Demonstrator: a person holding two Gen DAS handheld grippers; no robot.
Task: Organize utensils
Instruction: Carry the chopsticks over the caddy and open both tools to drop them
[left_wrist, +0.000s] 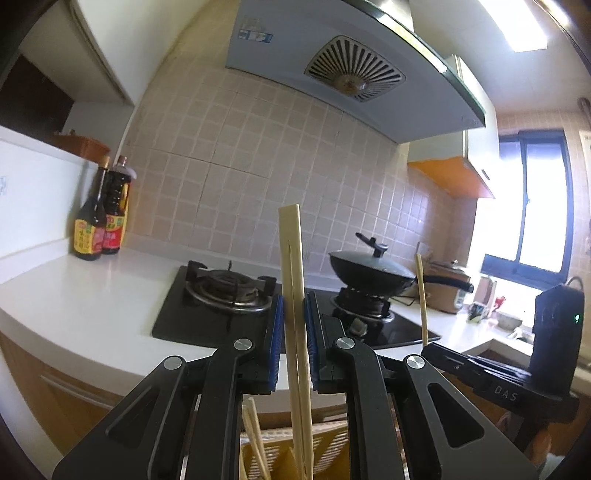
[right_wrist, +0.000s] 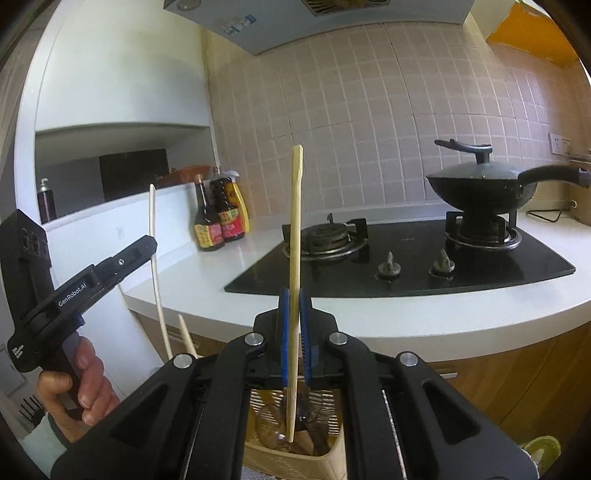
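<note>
My left gripper (left_wrist: 294, 300) is shut on a pair of pale wooden chopsticks (left_wrist: 291, 251) that stand upright between its blue pads. Their lower ends reach down toward a beige slotted utensil basket (left_wrist: 332, 448), which holds more chopsticks (left_wrist: 255, 432). My right gripper (right_wrist: 293, 293) is shut on a single bamboo chopstick (right_wrist: 295, 206), also upright, with its lower end over the same basket (right_wrist: 264, 459), where spoons lie inside. Each gripper shows in the other's view: the right gripper (left_wrist: 428, 347) with its stick (left_wrist: 421, 291), and the left gripper (right_wrist: 151, 243), held by a hand (right_wrist: 88, 384).
A white counter (right_wrist: 207, 280) carries a black gas hob (right_wrist: 406, 258) with a lidded black wok (right_wrist: 480, 184) on one burner. Sauce bottles (right_wrist: 218, 218) stand in the corner by the tiled wall. A rice cooker (left_wrist: 447, 291) sits near the window. A range hood (left_wrist: 332, 70) hangs overhead.
</note>
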